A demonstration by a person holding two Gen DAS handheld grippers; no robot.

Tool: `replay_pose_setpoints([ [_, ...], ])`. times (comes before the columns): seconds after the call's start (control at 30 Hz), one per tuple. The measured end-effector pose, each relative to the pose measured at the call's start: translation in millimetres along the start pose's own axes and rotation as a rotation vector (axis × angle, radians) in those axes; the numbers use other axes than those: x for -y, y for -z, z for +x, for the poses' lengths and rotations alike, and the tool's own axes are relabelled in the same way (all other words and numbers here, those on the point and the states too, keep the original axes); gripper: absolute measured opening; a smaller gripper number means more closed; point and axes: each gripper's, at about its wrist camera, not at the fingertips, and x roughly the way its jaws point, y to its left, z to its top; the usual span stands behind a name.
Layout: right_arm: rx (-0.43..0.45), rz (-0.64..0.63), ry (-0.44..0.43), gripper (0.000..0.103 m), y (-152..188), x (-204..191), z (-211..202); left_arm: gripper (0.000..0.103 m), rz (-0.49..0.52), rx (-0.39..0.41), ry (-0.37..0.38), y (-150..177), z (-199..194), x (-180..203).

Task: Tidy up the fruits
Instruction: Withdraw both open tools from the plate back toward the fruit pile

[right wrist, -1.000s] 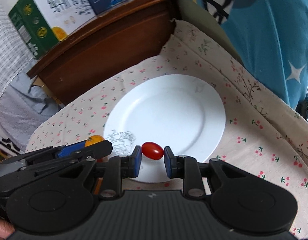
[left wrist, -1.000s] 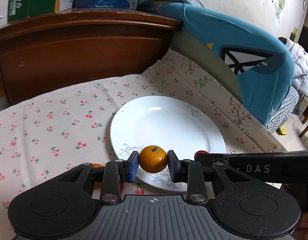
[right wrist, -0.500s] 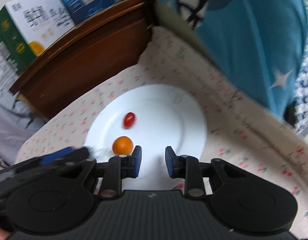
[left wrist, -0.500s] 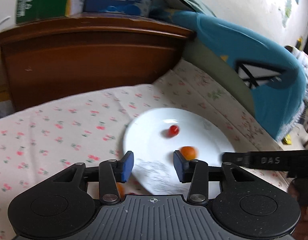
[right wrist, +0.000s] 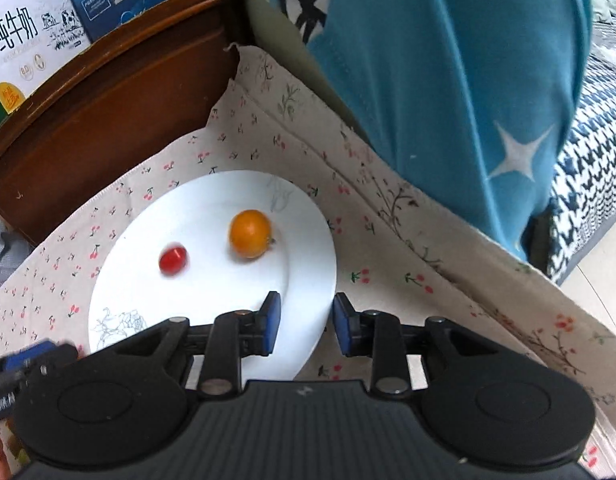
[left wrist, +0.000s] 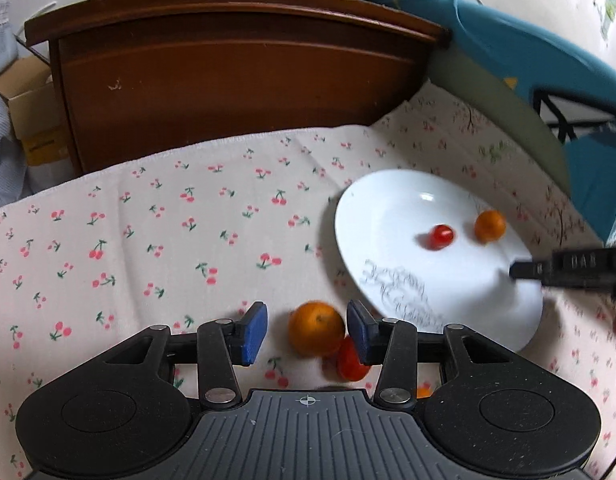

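A white plate (left wrist: pixel 392 204) lies on the cherry-print cloth and holds a small orange (left wrist: pixel 489 225) and a cherry tomato (left wrist: pixel 442 236). My left gripper (left wrist: pixel 306 333) is open over the cloth left of the plate, with another orange (left wrist: pixel 316 328) and a cherry tomato (left wrist: pixel 351 360) lying between its fingers. In the right wrist view the plate (right wrist: pixel 308 240) holds the orange (right wrist: pixel 249 239) and the tomato (right wrist: pixel 173 259). My right gripper (right wrist: pixel 302 322) is open and empty over the plate's near right rim.
A brown wooden headboard (left wrist: pixel 227 68) with cartons on top stands behind the cloth. A blue cushion (right wrist: pixel 448 72) leans along the right side. The right gripper's finger (left wrist: pixel 568 266) reaches over the plate's right part in the left wrist view.
Both grippers let go of their fruit onto the plate and opened. The left gripper swung left to the orange and tomato on the cloth. The right gripper pulled back to the plate's rim.
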Motion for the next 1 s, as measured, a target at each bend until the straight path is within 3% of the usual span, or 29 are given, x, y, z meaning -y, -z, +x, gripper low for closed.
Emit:
replay_pose_setpoints([
  [0.2, 0.03, -0.086, 0.005, 0.041, 1.8, -9.7, 6.4, 0.042, 0.048, -0.03, -0.012, 8.3, -5.0, 2.8],
  [0.33, 0.039, -0.134, 0.021, 0.041, 3.5, -15.6, 8.6, 0.042, 0.112, -0.038, -0.009, 15.1, -9.7, 11.7],
  [1.0, 0.033, -0.227, -0.033, 0.042, 23.1, -37.2, 2.8, 0.042, 0.114, -0.054, -0.011, 26.7, -33.5, 19.9],
])
